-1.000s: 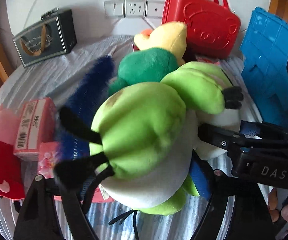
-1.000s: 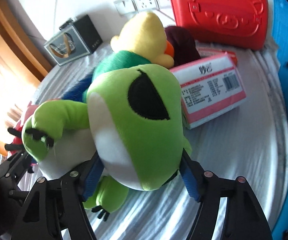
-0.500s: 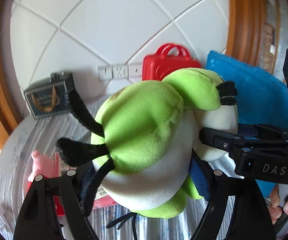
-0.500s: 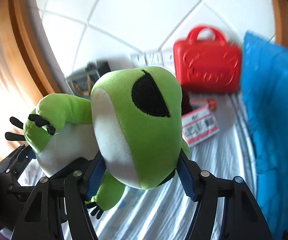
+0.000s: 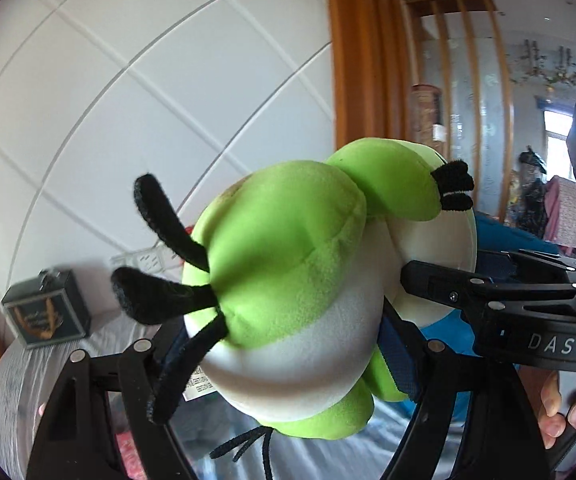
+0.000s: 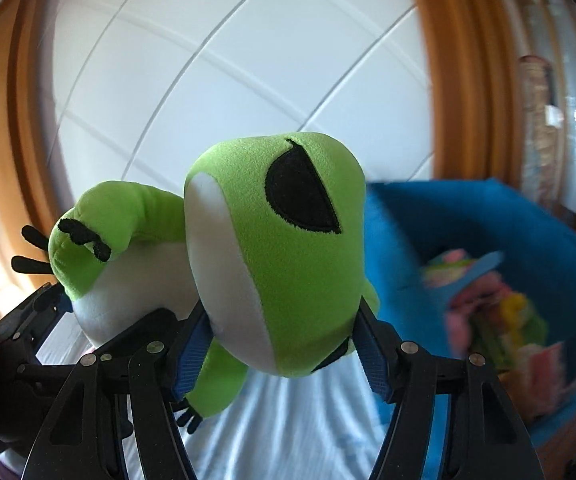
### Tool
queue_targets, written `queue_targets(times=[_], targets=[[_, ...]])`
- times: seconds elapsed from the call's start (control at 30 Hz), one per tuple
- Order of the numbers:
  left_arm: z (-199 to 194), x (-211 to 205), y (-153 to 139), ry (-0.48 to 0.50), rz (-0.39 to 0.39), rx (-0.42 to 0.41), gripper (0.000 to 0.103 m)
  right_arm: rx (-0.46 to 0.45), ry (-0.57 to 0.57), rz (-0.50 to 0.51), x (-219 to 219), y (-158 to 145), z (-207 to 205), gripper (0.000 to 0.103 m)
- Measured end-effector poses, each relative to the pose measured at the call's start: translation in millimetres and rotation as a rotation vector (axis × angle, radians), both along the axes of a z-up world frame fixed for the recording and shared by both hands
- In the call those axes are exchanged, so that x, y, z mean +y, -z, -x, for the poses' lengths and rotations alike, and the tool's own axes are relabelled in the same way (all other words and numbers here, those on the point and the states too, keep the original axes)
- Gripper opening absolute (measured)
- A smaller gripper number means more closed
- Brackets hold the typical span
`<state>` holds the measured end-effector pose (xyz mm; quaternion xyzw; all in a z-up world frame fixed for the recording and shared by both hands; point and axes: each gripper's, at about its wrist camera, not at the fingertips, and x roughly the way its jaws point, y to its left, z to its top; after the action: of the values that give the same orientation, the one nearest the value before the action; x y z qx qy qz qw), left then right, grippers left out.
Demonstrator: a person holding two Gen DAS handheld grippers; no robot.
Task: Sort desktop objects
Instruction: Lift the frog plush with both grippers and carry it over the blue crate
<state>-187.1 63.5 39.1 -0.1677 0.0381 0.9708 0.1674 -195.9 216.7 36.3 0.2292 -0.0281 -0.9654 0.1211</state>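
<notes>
A green and white plush frog (image 5: 288, 264) with black toes is held in the air by both grippers. My left gripper (image 5: 288, 356) is shut on its lower body. My right gripper (image 6: 283, 344) is shut on its head (image 6: 279, 248), which has a black eye patch. In the left wrist view the right gripper (image 5: 488, 300) comes in from the right and presses the frog's white belly. A blue bin (image 6: 528, 248) stands at the right in the right wrist view, with several colourful toys (image 6: 496, 312) inside it.
A dark gift box (image 5: 45, 308) stands on the grey striped tablecloth (image 5: 15, 392) at the back left, near wall sockets (image 5: 143, 260). A white panelled wall and wooden frame are behind. A pink item (image 5: 123, 456) lies low on the table.
Both grippers have lifted the frog up off the table and swung it right. The red case and table toys have dropped out of view and the blue bin's inside now shows.
</notes>
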Motion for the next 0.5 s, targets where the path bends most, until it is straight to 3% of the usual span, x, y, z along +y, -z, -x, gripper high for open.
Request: queue_targets(times=[0.17, 0.33, 0.5], targets=[[-14.4, 105.4, -27.6, 0.078, -0.002, 0.067, 0.08, 0.072, 0.07, 0.013, 97.8, -25.5, -18.2, 0.066], [-15.2, 220.1, -30.9, 0.134, -0.008, 0.03, 0.081, 0.078, 0.139, 0.0, 204.5, -39.3, -21.9, 0.066], [7.2, 318.8, -12.1, 0.138, 0.004, -0.07, 0.081, 0.0, 0.171, 0.002, 293.4, -22.0, -4.2, 0.066]])
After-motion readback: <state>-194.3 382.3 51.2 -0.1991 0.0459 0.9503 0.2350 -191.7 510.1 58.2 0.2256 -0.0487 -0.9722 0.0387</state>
